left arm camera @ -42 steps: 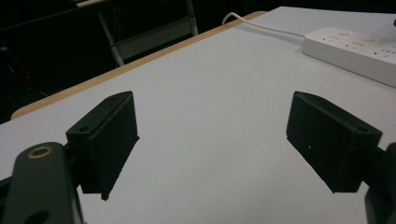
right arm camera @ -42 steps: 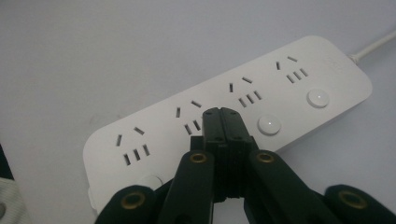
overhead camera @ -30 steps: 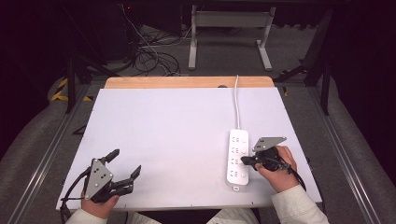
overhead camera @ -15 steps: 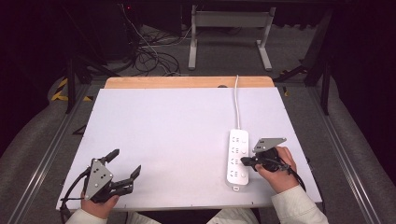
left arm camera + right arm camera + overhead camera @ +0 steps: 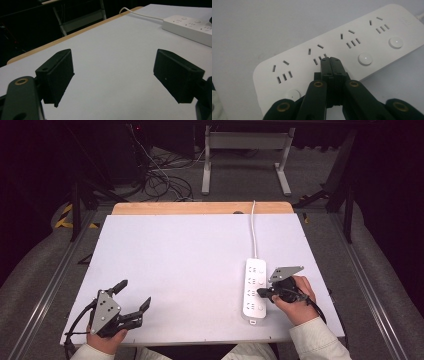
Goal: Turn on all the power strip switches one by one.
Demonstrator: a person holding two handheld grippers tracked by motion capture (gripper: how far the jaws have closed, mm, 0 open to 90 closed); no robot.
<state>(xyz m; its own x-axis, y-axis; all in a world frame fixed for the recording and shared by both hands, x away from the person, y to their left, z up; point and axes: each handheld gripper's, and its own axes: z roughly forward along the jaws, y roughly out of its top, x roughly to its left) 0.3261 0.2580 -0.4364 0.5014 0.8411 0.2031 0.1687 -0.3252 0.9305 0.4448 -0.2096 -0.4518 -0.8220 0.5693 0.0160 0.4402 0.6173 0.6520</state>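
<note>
Landmark: the white power strip [image 5: 254, 289], four sockets with a round button beside each, lying lengthwise on the right half of the worktop [image 5: 190, 265], its white cable [image 5: 253, 227] running away to the far edge.

Far left of the strip, near the front corner of the worktop: left gripper [image 5: 131, 300], held in a hand [image 5: 106, 337], jaws spread wide, nothing between them. In the left gripper view the jaws frame bare white surface, with the strip well beyond them at upper right.

Worktop: matt white sheet, plain, with a strip of light wood [image 5: 200, 208] showing along the far edge behind it.

Just right of the strip: right gripper [image 5: 262, 294], in a hand [image 5: 295, 297] resting on the surface. Jaws pressed together, holding nothing; in the right gripper view the tips lie over the strip's second socket from the near end, at or just above its face; contact cannot be judged.

Room beyond the strip: dark, grey floor, tangled cables [image 5: 160, 177] at left, a white metal frame [image 5: 245, 155] standing behind the worktop.
</note>
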